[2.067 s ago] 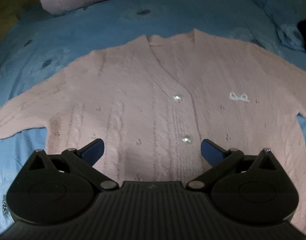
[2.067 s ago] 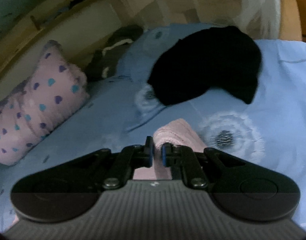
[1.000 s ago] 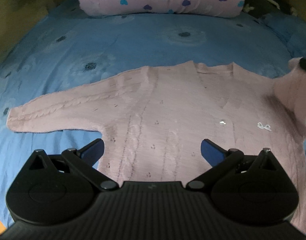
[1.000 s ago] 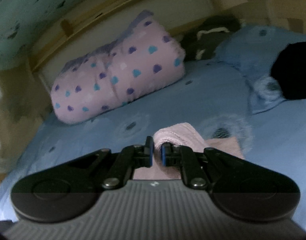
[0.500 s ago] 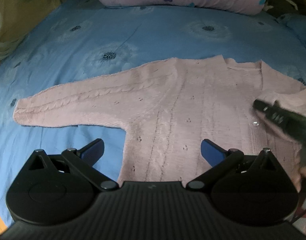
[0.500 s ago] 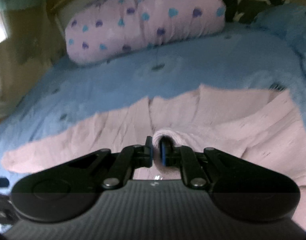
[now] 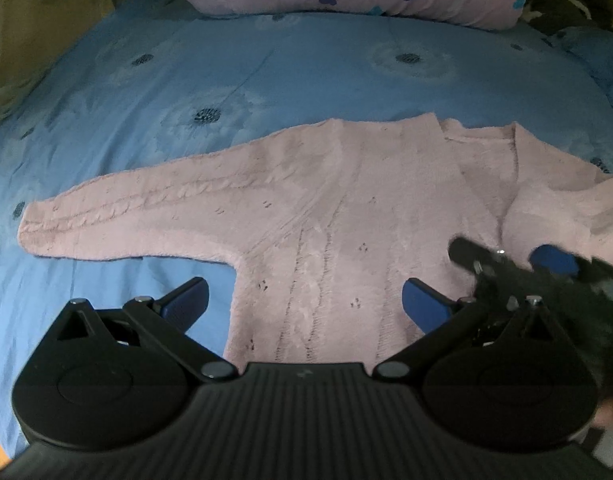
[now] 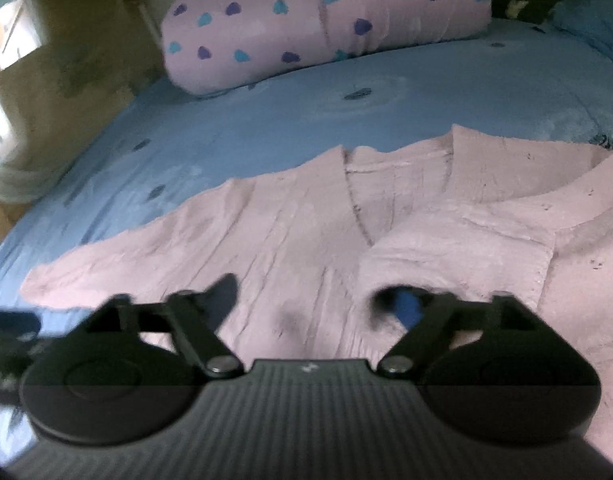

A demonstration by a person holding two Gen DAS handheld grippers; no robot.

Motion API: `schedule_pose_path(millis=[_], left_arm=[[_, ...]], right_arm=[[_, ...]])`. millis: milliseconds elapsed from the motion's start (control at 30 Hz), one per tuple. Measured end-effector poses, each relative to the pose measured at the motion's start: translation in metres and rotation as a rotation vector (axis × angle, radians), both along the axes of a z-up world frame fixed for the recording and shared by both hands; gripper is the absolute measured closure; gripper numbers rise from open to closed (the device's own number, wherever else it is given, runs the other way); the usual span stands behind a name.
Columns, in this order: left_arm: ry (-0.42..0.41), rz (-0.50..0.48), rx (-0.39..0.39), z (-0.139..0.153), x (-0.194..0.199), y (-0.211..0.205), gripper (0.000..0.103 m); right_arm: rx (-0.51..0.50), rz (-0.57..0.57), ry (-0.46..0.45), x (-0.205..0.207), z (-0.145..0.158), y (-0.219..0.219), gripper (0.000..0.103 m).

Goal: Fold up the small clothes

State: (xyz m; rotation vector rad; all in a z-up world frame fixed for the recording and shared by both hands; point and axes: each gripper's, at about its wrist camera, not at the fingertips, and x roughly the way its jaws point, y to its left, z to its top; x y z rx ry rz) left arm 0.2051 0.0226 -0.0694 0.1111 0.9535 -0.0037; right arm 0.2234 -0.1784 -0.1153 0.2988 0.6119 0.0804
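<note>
Pink cable-knit cardigan [image 7: 346,216] lies flat on the blue bedspread [image 7: 226,80], one sleeve folded across its chest (cuff ribbed). Right gripper [image 8: 314,300] has just been opening, nothing between its fingers; left gripper [image 7: 304,300] hangs wide apart, empty.

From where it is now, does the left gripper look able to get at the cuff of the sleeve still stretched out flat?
Probably yes. The left gripper is open and empty, and the cuff lies flat on the blue bedcover with nothing on it. The right gripper is off on the other side.
</note>
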Motion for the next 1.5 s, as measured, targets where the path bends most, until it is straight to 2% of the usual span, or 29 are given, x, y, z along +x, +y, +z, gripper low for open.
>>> schedule_pose_path(millis=[167,367,467,567,800,967,1167,1333,1500], left_arm=[[-0.012,-0.018,-0.001,0.008,-0.003,-0.009,0.0],[-0.018,-0.067,-0.011,0.014,-0.004,-0.034,0.0],[-0.027,-0.13,-0.009,0.015,-0.005,-0.058,0.0],[-0.046,-0.192,0.025,0.012,-0.006,-0.083,0.0],[-0.062,-0.297,0.009,0.001,-0.007,-0.138,0.0],[-0.105,-0.359,0.005,-0.01,-0.012,-0.173,0.0],[-0.108,-0.391,-0.012,-0.025,-0.011,-0.201,0.005],[-0.118,-0.43,-0.002,-0.035,-0.006,-0.215,0.009],[-0.084,-0.428,-0.007,-0.054,0.007,-0.224,0.013]], right_arm=[[0.063,-0.032,0.042,-0.035,0.004,-0.022,0.017],[0.021,-0.127,0.081,-0.072,0.013,-0.06,0.017],[0.06,-0.189,0.098,-0.087,0.016,-0.084,0.017],[0.063,-0.25,0.12,-0.097,0.017,-0.104,0.017],[0.022,-0.325,0.126,-0.117,0.013,-0.129,0.017],[0.002,-0.344,0.128,-0.127,0.002,-0.141,0.017],[0.099,-0.396,0.166,-0.132,-0.021,-0.159,0.017],[0.148,-0.392,0.15,-0.138,-0.03,-0.165,0.018],[0.124,-0.382,0.126,-0.141,-0.036,-0.161,0.018]])
